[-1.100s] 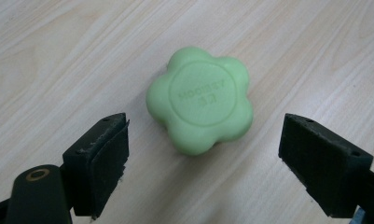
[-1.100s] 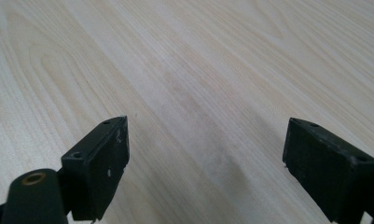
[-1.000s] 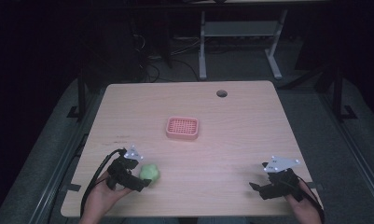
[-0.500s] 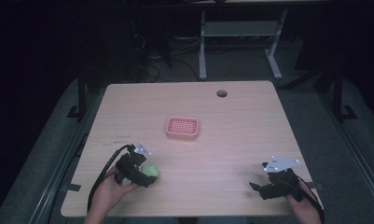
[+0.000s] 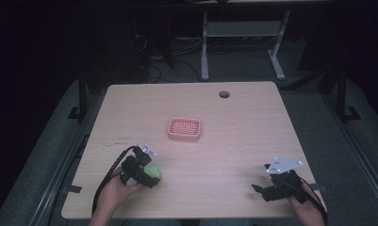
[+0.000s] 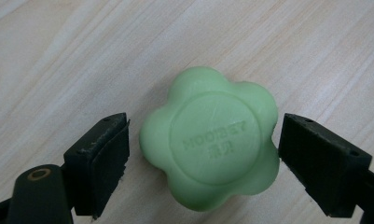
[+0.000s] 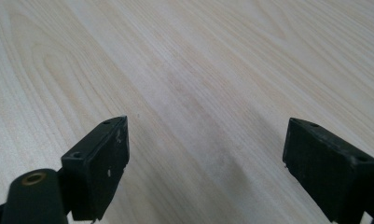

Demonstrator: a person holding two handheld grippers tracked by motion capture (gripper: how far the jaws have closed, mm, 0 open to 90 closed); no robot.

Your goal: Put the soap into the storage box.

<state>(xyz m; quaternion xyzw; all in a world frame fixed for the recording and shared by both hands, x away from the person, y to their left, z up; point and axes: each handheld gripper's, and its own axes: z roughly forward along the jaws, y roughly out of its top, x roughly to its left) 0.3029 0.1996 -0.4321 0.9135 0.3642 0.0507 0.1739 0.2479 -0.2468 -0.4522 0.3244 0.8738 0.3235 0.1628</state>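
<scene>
A green flower-shaped soap [image 6: 210, 147] lies flat on the wooden table [image 5: 234, 141], seen also near the front left as the green soap [image 5: 154, 173]. My left gripper [image 6: 203, 161] is open with a jaw on each side of the soap, small gaps showing between pads and soap. In the high view the left gripper [image 5: 146, 173] points down at the soap from the left hand. My right gripper [image 7: 205, 163] is open over bare wood with nothing between its jaws. The right gripper [image 5: 264, 190] rests at the front right.
A pink slotted soap dish [image 5: 184, 129] sits at the table's middle. A round cable hole [image 5: 224, 94] is at the back right. A desk frame [image 5: 243, 33] and cables stand on the dark floor behind the table.
My left gripper has moved right and down over the green soap, so its jaws now stand on either side of it. The right gripper has stayed still.
</scene>
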